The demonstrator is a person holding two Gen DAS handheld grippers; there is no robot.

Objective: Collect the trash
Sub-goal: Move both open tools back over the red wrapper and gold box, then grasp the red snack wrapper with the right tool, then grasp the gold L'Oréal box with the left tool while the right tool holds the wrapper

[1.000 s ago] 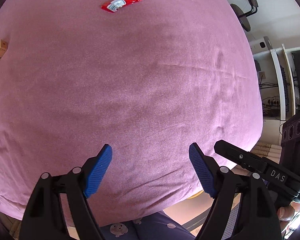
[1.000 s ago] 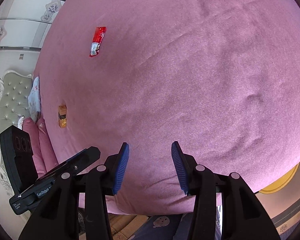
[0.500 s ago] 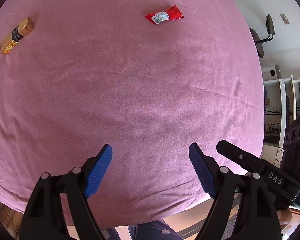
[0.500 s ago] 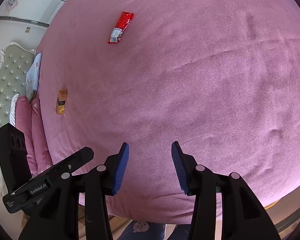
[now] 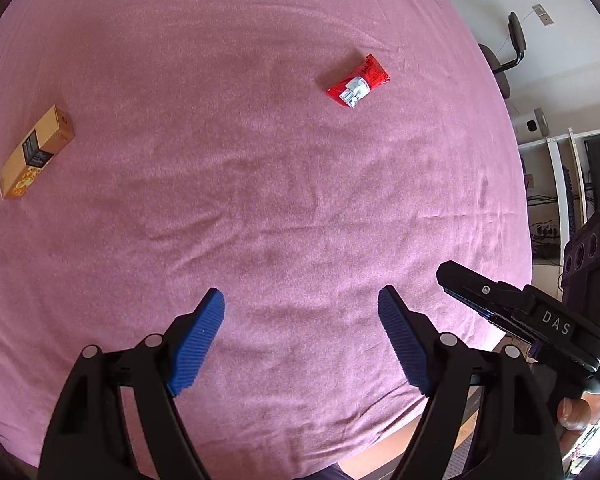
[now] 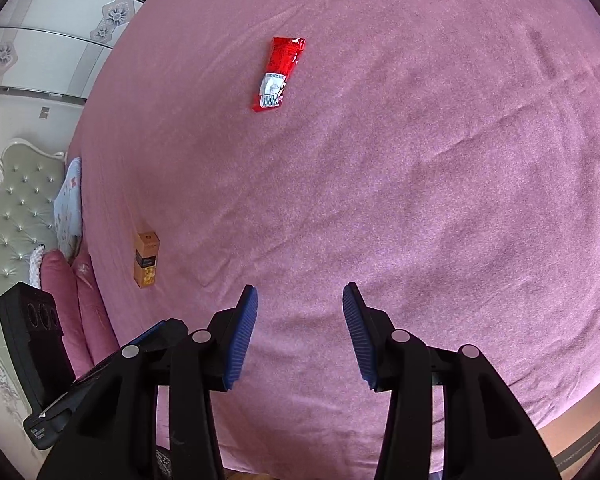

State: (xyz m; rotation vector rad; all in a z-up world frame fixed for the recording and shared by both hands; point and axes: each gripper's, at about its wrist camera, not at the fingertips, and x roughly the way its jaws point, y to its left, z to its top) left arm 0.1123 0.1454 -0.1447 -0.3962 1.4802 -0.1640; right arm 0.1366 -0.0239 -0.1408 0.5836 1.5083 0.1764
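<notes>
A small orange-brown carton (image 5: 36, 153) was seen lying flat on its long side on the bed, its flaps closed, so that nothing of its contents could be made out; in the right wrist view the same carton (image 6: 146, 260) was found near the left edge of the cover, close to the pillows. A red wrapper (image 5: 358, 87) with a white label patch was seen lying flat farther out on the bed, well apart from the carton, and whether anything was left inside it could not be told. Both pieces of trash were untouched by either tool. The left tongs (image 5: 300, 308) were held wide open above the cover, with nothing between the blue ribbed pads (image 5: 198, 338). The right tongs (image 6: 300, 306) were held apart to a narrower gap, likewise with only cloth seen between them, and the wrapper (image 6: 279, 74) lay ahead of them. The bed (image 5: 260, 200) was covered by a pink-mauve sheet, lightly creased and drawn over the rounded edge. At the left of the right wrist view a grey tufted headboard (image 6: 18, 204), a pale patterned pillow (image 6: 70, 200) and a pink pillow (image 6: 62, 280) were seen, with white panelled wardrobe doors (image 6: 52, 36) behind them. In the left wrist view a black office chair (image 5: 504, 56) was seen against a pale wall, and white shelving (image 5: 556, 168) with cables stood beside it.
</notes>
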